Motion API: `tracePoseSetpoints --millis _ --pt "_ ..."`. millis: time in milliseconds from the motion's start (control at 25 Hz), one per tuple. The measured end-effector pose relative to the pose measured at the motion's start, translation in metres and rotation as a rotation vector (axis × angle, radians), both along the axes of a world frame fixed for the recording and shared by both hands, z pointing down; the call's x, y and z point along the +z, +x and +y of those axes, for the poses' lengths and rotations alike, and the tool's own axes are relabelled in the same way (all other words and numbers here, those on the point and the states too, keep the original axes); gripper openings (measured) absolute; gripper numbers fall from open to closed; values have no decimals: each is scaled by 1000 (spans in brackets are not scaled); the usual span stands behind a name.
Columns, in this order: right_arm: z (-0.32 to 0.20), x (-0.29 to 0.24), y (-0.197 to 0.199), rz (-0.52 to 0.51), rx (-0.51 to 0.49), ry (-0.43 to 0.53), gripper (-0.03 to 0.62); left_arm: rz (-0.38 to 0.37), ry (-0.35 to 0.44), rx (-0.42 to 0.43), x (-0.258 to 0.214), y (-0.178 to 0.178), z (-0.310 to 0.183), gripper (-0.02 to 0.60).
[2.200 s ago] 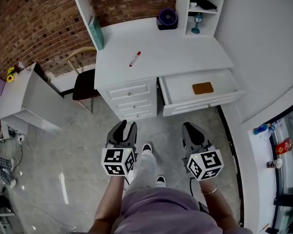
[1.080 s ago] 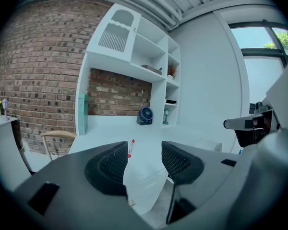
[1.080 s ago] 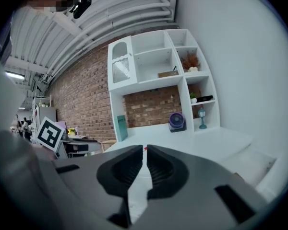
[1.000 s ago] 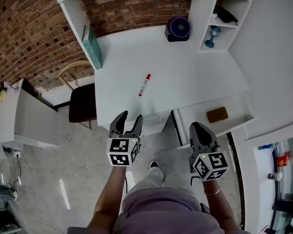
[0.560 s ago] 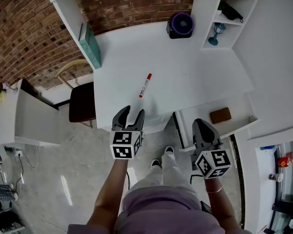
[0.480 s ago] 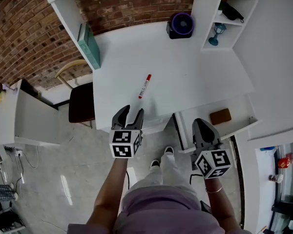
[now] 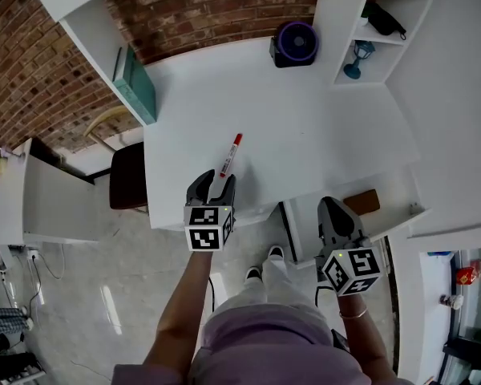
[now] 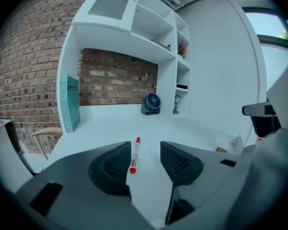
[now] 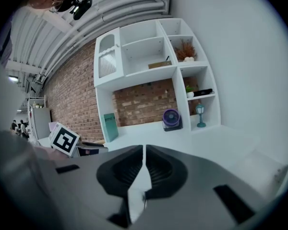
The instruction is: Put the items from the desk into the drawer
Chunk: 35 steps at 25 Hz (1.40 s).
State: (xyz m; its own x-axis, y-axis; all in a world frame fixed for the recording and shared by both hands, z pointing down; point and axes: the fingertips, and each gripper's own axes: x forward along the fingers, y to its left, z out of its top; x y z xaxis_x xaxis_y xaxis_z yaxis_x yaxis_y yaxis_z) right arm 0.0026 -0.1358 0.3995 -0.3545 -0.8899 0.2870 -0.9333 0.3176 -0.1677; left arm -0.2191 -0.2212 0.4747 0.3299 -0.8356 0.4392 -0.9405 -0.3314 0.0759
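Your left gripper (image 7: 214, 181), jaws apart, just narrowing, nothing between them, sits just before the marker (image 7: 228, 155); off-centre closing could roll it.

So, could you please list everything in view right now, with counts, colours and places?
desk: one, white, centre
marker: one, white with red cap, front left of the desk
fan: one, purple, back of the desk
book: one, teal, standing against the desk's left upright
lamp: one, blue, in the right shelf
drawer: one, white, open, front right
pad: one, brown, in the drawer
chair: one, dark seat, left of the desk
left gripper: one, dark, open; its jaws have just been closing slightly, with the marker's near end between them, not gripped
right gripper: one, dark, shut and empty, at the drawer's front
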Motion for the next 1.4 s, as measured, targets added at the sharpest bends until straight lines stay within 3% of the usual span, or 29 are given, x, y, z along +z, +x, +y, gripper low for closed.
tracePoseSetpoints --millis 560,1400 --pt "-44 19 -2 -15 -46 -46 14 -60 -94 -22 46 1 -48 169" --pt "-51 27 12 -10 -42 -71 14 -151 -220 -2 91 3 -73 135"
